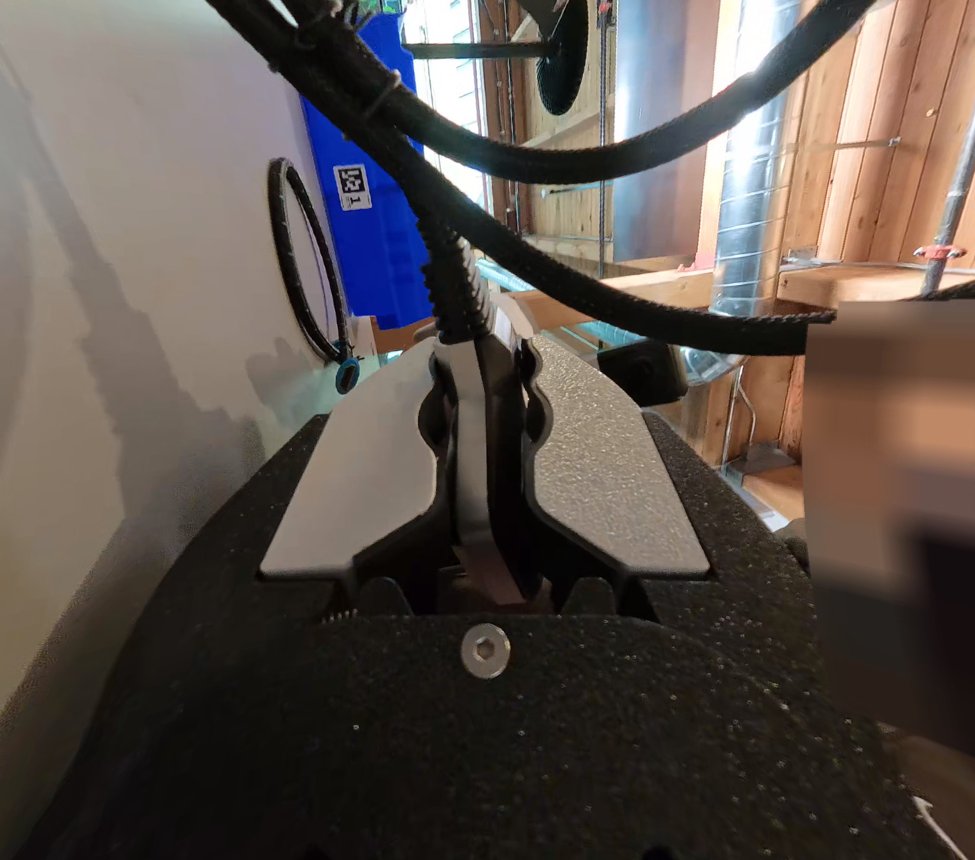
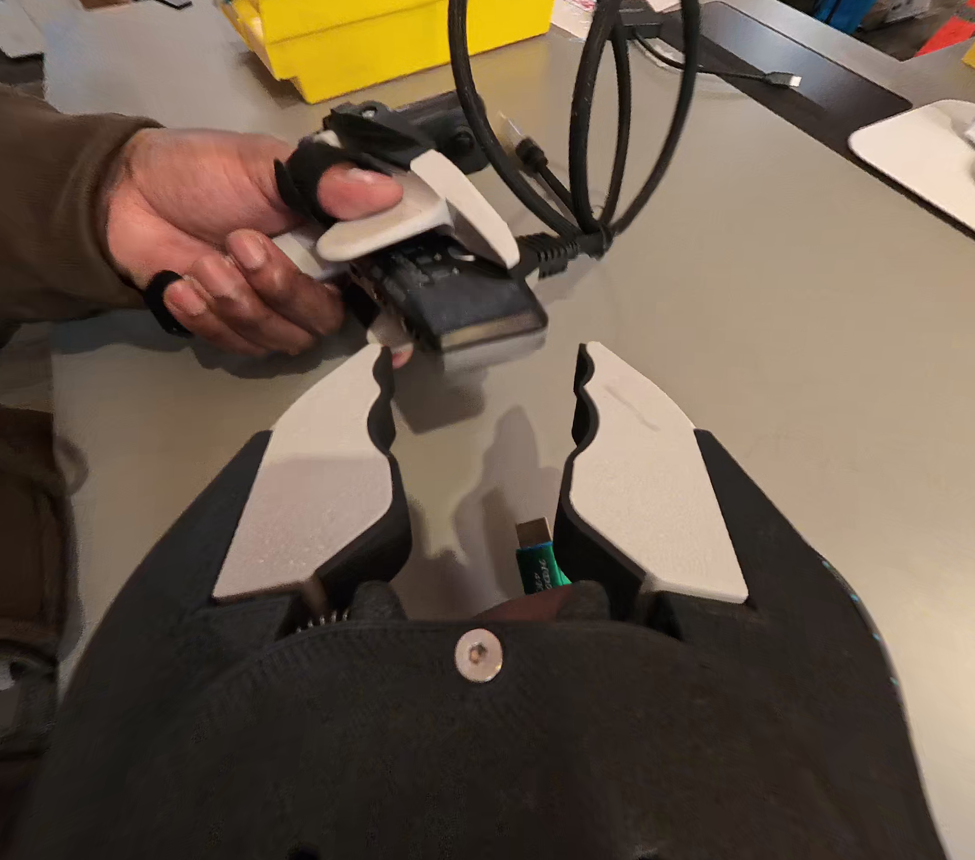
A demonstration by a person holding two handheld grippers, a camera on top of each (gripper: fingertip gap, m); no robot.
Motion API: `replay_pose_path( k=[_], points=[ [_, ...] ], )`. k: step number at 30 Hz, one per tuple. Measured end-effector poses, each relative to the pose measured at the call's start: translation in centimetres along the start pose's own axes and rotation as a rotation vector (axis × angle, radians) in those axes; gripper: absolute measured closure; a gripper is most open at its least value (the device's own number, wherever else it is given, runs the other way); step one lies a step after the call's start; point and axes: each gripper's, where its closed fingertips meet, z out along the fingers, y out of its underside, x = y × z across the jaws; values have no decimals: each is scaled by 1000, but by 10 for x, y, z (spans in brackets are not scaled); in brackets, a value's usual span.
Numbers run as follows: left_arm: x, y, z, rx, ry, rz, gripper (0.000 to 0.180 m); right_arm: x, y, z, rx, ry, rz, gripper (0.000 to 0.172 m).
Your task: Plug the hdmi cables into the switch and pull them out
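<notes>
Left tongs clamping black cable plug lengthwise, cable end forward, right tongs wide, bare.

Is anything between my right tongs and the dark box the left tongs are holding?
Nothing visible. The open right tongs face the dark box end-on, only table below the gap. The green USB stick lies back by the right finger's base, out of the way.

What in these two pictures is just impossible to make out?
- Left wrist view: the far end of the black cable runs behind a blurred patch.
- Left wrist view: the flat device's lower end is hidden between the left gripper's fingers.
- Right wrist view: the green USB stick's rear is covered by the right gripper's body.
</notes>
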Motion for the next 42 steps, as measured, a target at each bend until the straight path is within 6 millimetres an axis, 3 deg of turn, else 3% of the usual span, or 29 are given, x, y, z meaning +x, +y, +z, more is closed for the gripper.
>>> replay_pose_path(
  k=[4,9,14,17,20,22,27,31,36,39,42],
  points=[
    [-1,19,13,-81,-19,45,154,-15,-3,0,17,-189,59,115],
    [8,31,15,-155,-23,142,152,-22,-7,-11,63,-319,-18,119],
    [24,43,17,-229,83,115,140,-36,-17,-19,154,-470,-91,120],
    [26,50,19,-262,119,118,153,-39,-15,-16,130,-503,-133,119],
    [18,40,17,-203,36,150,156,-23,-7,-16,39,-376,-138,115],
    [13,29,11,-143,-20,183,155,-6,5,-26,-29,-270,-138,113],
    [7,8,-2,-20,-103,206,153,26,64,-56,-291,-31,-220,118],
    [-1,-4,4,52,-120,216,156,28,99,-53,-488,97,-376,118],
    [-1,-14,15,118,-74,241,156,46,96,-37,-476,260,-440,152],
    [8,-24,14,165,-64,344,156,55,90,-26,-424,306,-397,153],
    [14,-35,9,224,-68,412,156,64,72,-16,-326,353,-335,154]
  ],
)
